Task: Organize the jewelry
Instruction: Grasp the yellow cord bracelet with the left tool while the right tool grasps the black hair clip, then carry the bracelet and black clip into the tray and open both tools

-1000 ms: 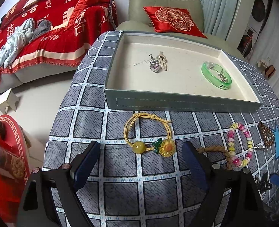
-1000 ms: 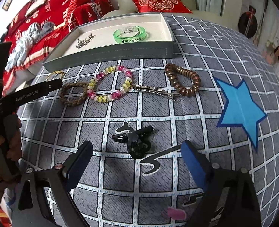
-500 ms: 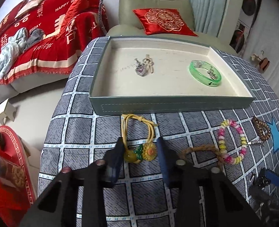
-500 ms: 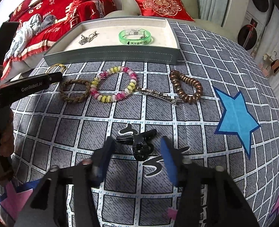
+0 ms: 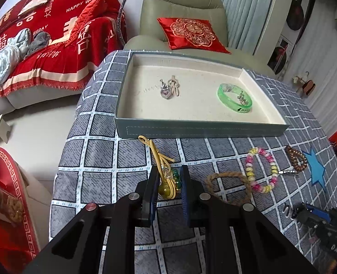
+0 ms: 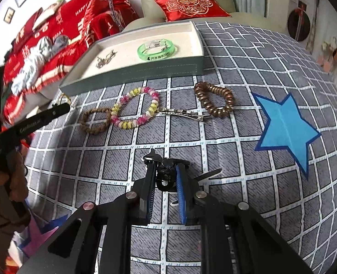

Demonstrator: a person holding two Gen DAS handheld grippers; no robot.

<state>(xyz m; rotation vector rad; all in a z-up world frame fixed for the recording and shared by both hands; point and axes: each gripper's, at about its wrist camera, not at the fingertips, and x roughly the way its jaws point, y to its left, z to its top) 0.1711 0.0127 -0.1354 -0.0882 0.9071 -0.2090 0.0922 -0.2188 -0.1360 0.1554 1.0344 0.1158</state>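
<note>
**Two grippers clamp down on jewelry**

One tray [image 5: 191, 129] beyond the jaws holds two pieces. Four pieces lie loose on the desk [image 6: 248, 155]. Left gripper [image 5: 168, 180] closing on one yellow hair tie [image 5: 166, 188]; right gripper [image 6: 166, 178] closing on one black clip [image 6: 166, 167].

A worktop [image 6: 248, 73] under a grey grid-patterned cloth carries a shallow tray [image 6: 132, 73], a braided band [image 6: 95, 121], a beaded bracelet [image 6: 134, 107], a metal clip [image 6: 184, 114] and a brown coil tie [image 6: 214, 100].
</note>
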